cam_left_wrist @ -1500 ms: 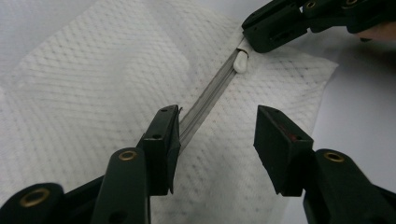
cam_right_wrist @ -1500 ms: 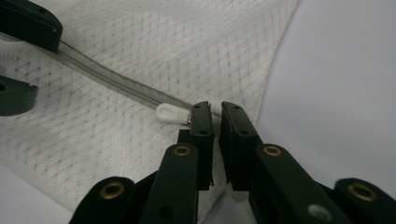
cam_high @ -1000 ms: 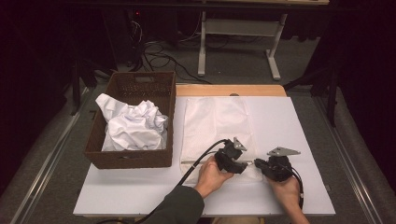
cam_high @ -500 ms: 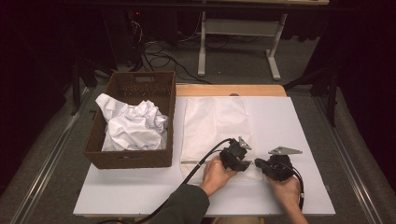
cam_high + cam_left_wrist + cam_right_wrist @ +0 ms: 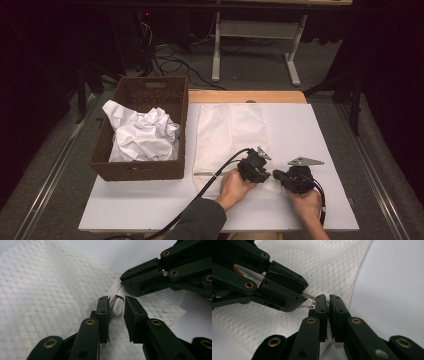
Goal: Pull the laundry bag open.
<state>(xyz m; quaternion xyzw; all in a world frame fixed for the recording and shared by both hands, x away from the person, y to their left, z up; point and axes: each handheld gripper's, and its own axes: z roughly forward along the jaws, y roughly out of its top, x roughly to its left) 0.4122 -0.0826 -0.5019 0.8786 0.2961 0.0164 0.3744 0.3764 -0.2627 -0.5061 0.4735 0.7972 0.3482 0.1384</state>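
Note:
A white mesh bag (image 5: 230, 135) lies flat on the white table (image 5: 320, 130). Both grippers meet at its near right corner. In the left gripper view, my left gripper (image 5: 117, 312) has a small white zipper pull (image 5: 118, 307) between its jaws. The jaws have just been closing, and a slit of space remains beside the pull. My right gripper (image 5: 327, 300) is shut on the bag's fabric (image 5: 324, 267) at the edge, right beside the pull. From above, the left gripper (image 5: 267, 175) and the right gripper (image 5: 277, 176) point tip to tip.
A brown wicker basket (image 5: 150, 90) stands at the table's left with crumpled white cloth (image 5: 142, 135) in it. A wooden strip (image 5: 245, 96) runs along the far edge. Cables and a desk frame (image 5: 255, 30) lie on the floor beyond.
My left gripper has edged to the right, closer to the right gripper's tips. The right hand has stayed where it was.

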